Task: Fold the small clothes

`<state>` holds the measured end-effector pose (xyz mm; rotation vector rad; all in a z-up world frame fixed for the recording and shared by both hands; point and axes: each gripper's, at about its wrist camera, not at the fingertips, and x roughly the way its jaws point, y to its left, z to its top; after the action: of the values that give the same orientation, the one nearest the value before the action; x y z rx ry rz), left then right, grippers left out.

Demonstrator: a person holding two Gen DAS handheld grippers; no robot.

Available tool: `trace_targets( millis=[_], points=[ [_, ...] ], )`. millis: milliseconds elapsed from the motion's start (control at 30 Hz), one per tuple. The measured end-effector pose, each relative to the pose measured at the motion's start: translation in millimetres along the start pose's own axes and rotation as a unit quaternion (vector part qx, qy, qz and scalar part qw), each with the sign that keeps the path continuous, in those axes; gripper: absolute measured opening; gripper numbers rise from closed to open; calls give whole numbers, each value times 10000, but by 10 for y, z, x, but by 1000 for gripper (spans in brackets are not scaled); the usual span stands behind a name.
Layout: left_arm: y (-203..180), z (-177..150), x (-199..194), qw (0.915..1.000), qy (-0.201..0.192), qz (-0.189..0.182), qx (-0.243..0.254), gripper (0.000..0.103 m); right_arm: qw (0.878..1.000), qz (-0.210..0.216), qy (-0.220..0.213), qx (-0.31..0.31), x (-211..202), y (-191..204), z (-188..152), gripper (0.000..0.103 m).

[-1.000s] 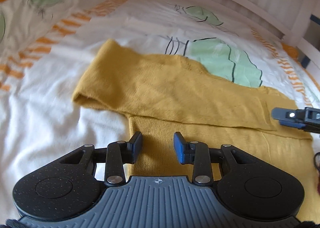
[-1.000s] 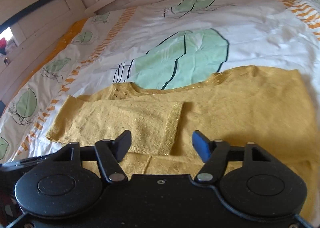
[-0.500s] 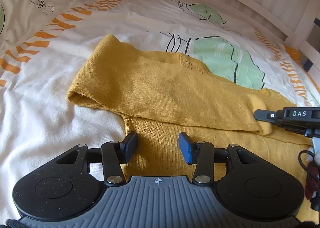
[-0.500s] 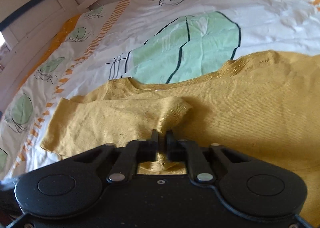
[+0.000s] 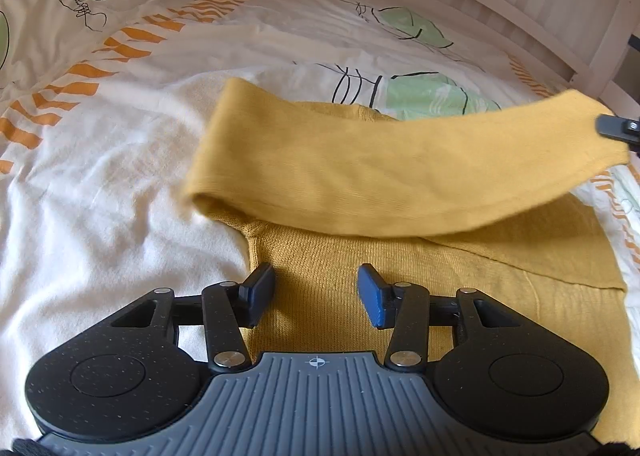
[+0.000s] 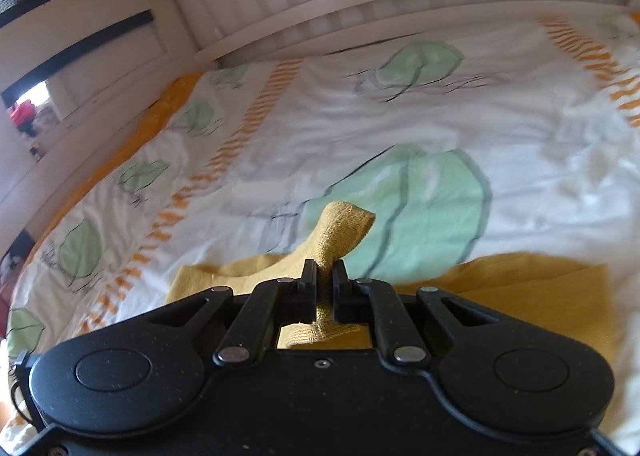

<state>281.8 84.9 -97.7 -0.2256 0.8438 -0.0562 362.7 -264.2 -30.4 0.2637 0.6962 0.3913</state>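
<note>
The right tool, clamped on the yellow sweater's sleeve, lifts it mid-fold; the left tool gapes empty. Next, probably lay the sleeve across the body.

Left gripper: black speckled housing, two round side lobes, grey ribbed centre plate with small crosshair mark, silver pivot screws, blue-faced finger pads. Right gripper: all-black speckled body, same lobes, silver screws, black fingers.
</note>
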Motion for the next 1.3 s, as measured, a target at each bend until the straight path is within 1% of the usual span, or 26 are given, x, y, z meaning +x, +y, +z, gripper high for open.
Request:
trace_targets(
  millis=[133,267,433,567,767,900,1067,1233,1300],
  points=[
    [-1,0,1,10000,2,1,0,46,9994,-337,-16,82,-72,-212,-3,14],
    [-3,-1,2,10000,1,2,7,46,9982,-580,36,170,-129,-393,-47,14],
    [-6,-2,8,10000,3,6,16,46,9966,-736,64,377,-202,-598,-131,14],
    [-5,-3,15,10000,4,9,36,47,9951,-871,189,430,-191,-693,-230,14],
    [-7,-5,17,10000,5,9,39,47,9906,-1086,533,637,-22,-893,-438,14],
    [-12,-6,16,10000,7,10,29,47,9875,-1230,685,706,68,-976,-591,14],
    [-18,-6,21,10000,10,15,38,47,9867,-1351,655,619,88,-971,-665,13],
    [-22,-7,22,10000,13,18,37,47,9837,-1735,453,116,24,-827,-640,13],
    [-28,-11,24,10000,10,24,51,48,9823,-1804,507,9,48,-818,-648,13]
  ],
)
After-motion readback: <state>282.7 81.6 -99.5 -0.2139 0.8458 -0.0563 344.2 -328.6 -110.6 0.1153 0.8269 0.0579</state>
